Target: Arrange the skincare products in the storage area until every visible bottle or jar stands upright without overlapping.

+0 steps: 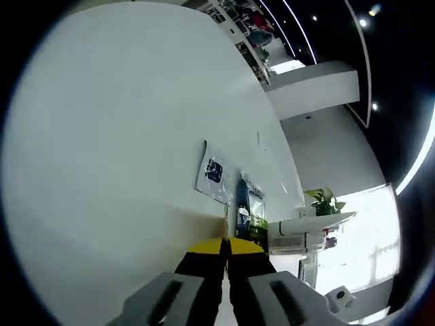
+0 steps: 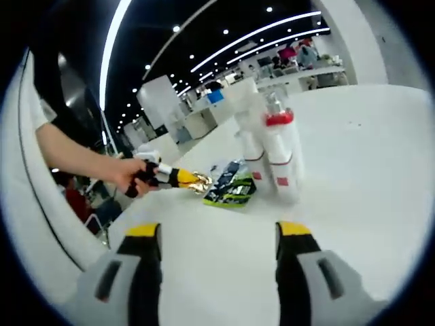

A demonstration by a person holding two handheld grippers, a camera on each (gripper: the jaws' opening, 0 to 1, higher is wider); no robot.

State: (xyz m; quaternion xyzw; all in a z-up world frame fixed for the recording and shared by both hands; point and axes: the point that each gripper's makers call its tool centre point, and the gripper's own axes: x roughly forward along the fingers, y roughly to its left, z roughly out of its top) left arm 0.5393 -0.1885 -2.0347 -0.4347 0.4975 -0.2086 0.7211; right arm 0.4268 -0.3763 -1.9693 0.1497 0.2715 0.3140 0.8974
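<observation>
Two bottles: white bottles (image 2: 280,146) with red bands stand upright, touching side by side, on the white table (image 2: 367,190) in the right gripper view. A smaller white bottle (image 2: 250,148) stands just behind them.
Packets: flat green and black sachets (image 2: 231,191) lie on the table just to the left of the bottles. In the left gripper view, flat packets (image 1: 215,172) lie on the table past the jaw tips.
Gold thing: a shiny gold packet (image 2: 198,181) sits at the tips of the left gripper (image 2: 182,178), which comes in from the left side of the right gripper view, held in a hand (image 2: 133,176).
Left gripper fingers: in the left gripper view the yellow-tipped jaws of the left gripper (image 1: 225,248) are pressed together. They look closed on the gold packet.
Right gripper fingers: the right gripper (image 2: 219,234) has its two jaws wide apart with nothing between them.
Which way: the bottles are straight ahead of the right gripper, a bit to the right, and well apart from its tips. Their long side points up.
Which hand is nearer: the left gripper is nearer the sachets. The right gripper faces the bottles more squarely.
My guess: the bottles already stand fine. The flat packets seem to be what is left to tidy.
</observation>
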